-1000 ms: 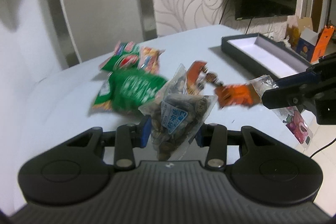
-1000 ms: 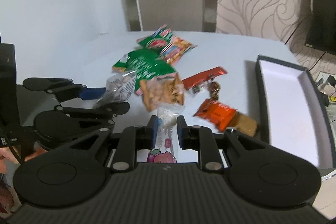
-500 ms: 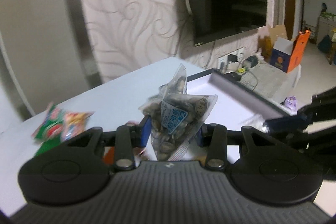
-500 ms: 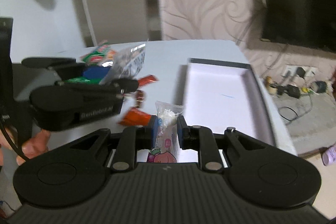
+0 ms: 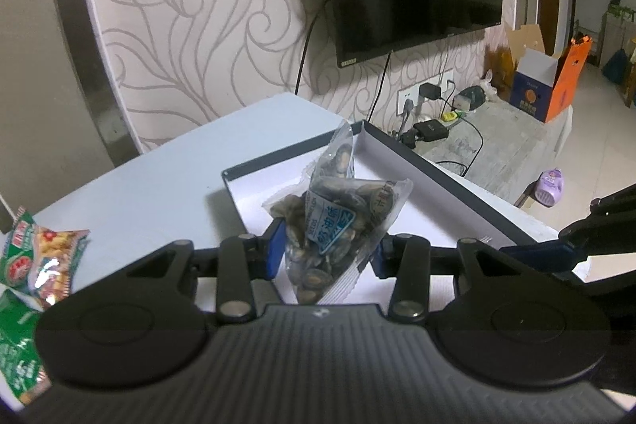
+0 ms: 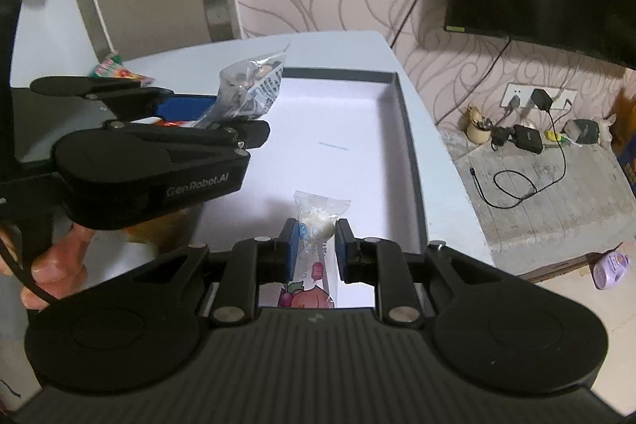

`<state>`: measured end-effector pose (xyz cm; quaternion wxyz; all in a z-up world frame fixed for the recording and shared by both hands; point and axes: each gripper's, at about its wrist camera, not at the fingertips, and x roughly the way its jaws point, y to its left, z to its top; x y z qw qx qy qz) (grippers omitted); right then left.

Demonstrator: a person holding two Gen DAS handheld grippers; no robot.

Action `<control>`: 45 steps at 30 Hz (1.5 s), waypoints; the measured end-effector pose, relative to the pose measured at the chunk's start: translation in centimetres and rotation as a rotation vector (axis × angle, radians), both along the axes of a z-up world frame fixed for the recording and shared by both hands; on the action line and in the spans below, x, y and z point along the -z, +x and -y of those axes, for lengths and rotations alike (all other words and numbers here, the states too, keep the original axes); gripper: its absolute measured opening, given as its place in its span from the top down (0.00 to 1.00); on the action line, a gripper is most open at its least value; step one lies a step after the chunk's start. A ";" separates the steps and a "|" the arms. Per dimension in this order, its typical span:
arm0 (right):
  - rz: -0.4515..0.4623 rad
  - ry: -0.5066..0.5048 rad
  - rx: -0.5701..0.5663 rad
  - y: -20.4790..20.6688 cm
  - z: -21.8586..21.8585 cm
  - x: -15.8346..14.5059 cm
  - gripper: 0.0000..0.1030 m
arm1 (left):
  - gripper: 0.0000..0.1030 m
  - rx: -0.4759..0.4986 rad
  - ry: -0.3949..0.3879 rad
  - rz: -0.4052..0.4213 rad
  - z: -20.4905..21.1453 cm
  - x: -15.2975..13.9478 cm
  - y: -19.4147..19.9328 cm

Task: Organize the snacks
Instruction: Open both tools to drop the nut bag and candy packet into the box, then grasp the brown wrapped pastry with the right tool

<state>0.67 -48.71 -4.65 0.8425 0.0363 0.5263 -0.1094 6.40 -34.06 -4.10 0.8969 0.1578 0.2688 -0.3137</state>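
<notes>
Carrying two snack packets over the open box [image 6: 405, 130], one in each tool.

The clear seed packet [image 5: 334, 225] hangs pinched in the left tool [image 5: 326, 251], whose jaws have just been easing apart; the peach-print candy packet [image 6: 316, 237] is clamped in the right tool [image 6: 316, 239]. Risk: the slack seed packet could slip out early and land on the surface [image 5: 151, 185] beside the box, or the tools could collide.

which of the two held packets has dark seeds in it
The clear seed packet in the left gripper. The packet in the right gripper holds a white sweet and shows a peach picture.
</notes>
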 end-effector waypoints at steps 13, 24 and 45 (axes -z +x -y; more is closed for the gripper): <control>0.056 -0.008 0.027 0.1 1.4 -0.1 0.22 | 0.21 -0.006 -0.057 0.036 -0.4 -0.8 -1.4; 0.074 -0.036 0.028 -0.9 -3.6 -1.7 0.14 | 0.21 -0.083 -0.116 0.076 -11.2 -2.0 -4.0; 0.131 -0.023 -0.149 -0.6 -11.8 -1.7 0.11 | 0.21 -0.044 -0.006 0.129 -19.3 2.0 -2.4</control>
